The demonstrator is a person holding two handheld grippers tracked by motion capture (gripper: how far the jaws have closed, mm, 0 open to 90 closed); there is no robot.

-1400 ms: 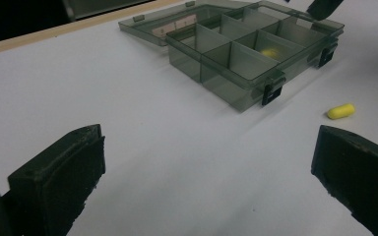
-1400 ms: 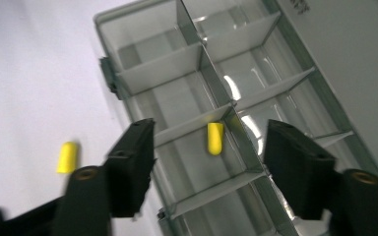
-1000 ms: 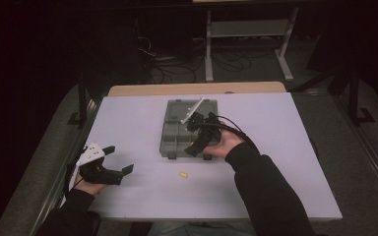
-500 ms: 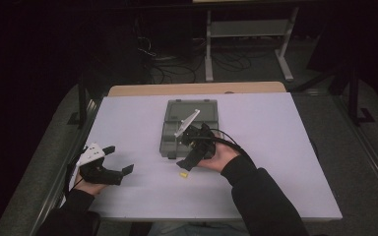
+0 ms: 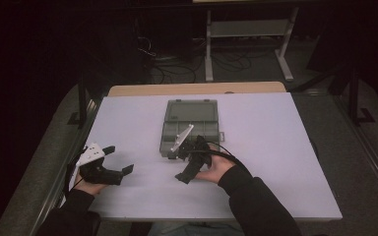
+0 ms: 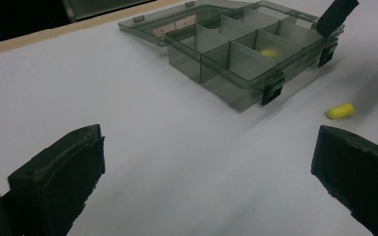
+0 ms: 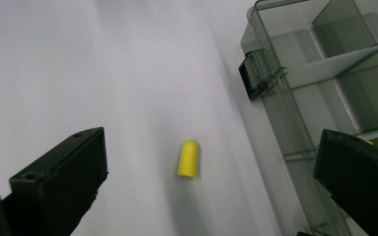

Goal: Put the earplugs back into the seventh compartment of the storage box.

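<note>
A small yellow foam plug [image 7: 188,158] lies on the white table [image 5: 275,147], just outside the front wall of a clear grey compartment box [image 5: 192,125] whose lid lies open at the back. My right gripper [image 5: 179,167] hovers open over the plug, one jaw on each side of it in the right gripper view, the right jaw by the box wall. From the left gripper view the same plug [image 6: 340,111] lies beyond the right jaw. A second yellow piece [image 6: 268,52] rests in one box compartment. My left gripper [image 5: 118,159] sits open at the table's near left.
The box [image 6: 246,54] has black latches [image 6: 270,91] on its front wall, facing me. A wooden strip [image 5: 197,88] borders the table's far edge. Beyond it, cables and a metal stand [image 5: 246,34] are on the dark floor. White tabletop stretches to the right of the box.
My right gripper has pulled back from over the box toward me and now sits above the plug on the table. The left gripper has stayed put.
</note>
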